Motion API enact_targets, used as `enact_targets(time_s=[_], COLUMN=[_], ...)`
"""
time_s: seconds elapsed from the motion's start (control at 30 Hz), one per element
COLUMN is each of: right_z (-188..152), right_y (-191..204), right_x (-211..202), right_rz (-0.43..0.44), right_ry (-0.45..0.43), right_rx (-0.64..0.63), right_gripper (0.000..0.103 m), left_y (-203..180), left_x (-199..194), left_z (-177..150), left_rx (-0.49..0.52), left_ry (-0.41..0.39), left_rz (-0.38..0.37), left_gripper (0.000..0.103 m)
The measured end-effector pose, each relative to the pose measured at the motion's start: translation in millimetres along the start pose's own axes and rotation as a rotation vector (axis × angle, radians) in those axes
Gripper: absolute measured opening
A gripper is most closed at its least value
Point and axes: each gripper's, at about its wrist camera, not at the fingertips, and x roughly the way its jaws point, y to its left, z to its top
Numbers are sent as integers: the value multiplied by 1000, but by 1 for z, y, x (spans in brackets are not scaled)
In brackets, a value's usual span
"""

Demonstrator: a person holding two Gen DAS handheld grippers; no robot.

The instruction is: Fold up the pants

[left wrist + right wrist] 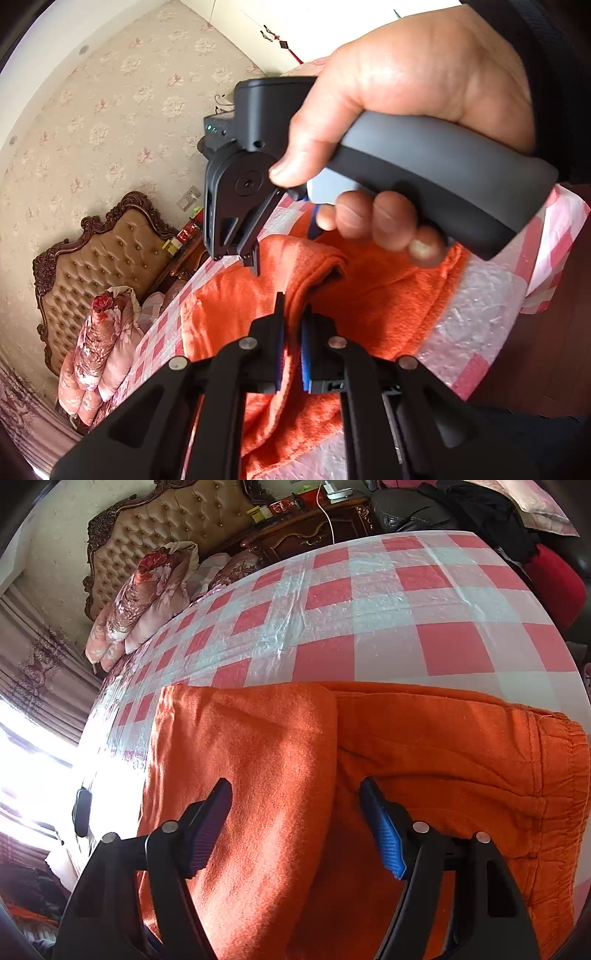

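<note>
Orange fleece pants [424,746] lie on the table with the red-and-white checked cloth [369,602]; a folded leg layer [251,738] lies over the left part and the elastic waistband [557,760] is at the right. In the left wrist view my left gripper [293,314] is shut on a raised fold of the pants [236,306]. The right gripper [251,258], held in a hand, hovers just above the pants there, its jaws apart. In the right wrist view my right gripper [295,794] is open over the pants, holding nothing.
A bed with a tufted headboard [166,520] and floral pillows [147,590] stands beyond the table. A dark wooden nightstand [306,528] holds small items. A bright window with curtains [33,686] is at the left. Dark clothes [480,509] lie at the far right.
</note>
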Motion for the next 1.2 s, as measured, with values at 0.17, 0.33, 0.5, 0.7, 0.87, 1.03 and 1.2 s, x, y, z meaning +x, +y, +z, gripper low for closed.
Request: enact_targets(time_s=[0.17,0.33,0.5,0.7,0.87,1.03,1.2], right_z=[2,2,0,1,0,0,-4], right_y=[1,17,26,12,-13,-65,-125], right_x=[0,-18,-36,-58,-79,-103,-84], right_rz=[17,-67,-144,-160,-175,-129,-34], right_ry=[-11,-102,-163,-197,-215,-210,-127], right_rx=[2,-84,-136,-126,-104,-25,64], right_gripper=[33,10,7,7,7,7,7], left_y=[-2,-4,-8,-13,-26,-53,-98], left_x=[-4,-5,-12,-17,-19,-16,5], left_z=[-1,-1,4,22,46,76,86], left_rx=[19,35,52,58,75,108,187], left_ry=[-5,-9,-36,-75,-124,-157,-104], left_rz=[-13,-18,-24,-49,-80,-141,-191], left_gripper=[7,7,7,7,7,7,7])
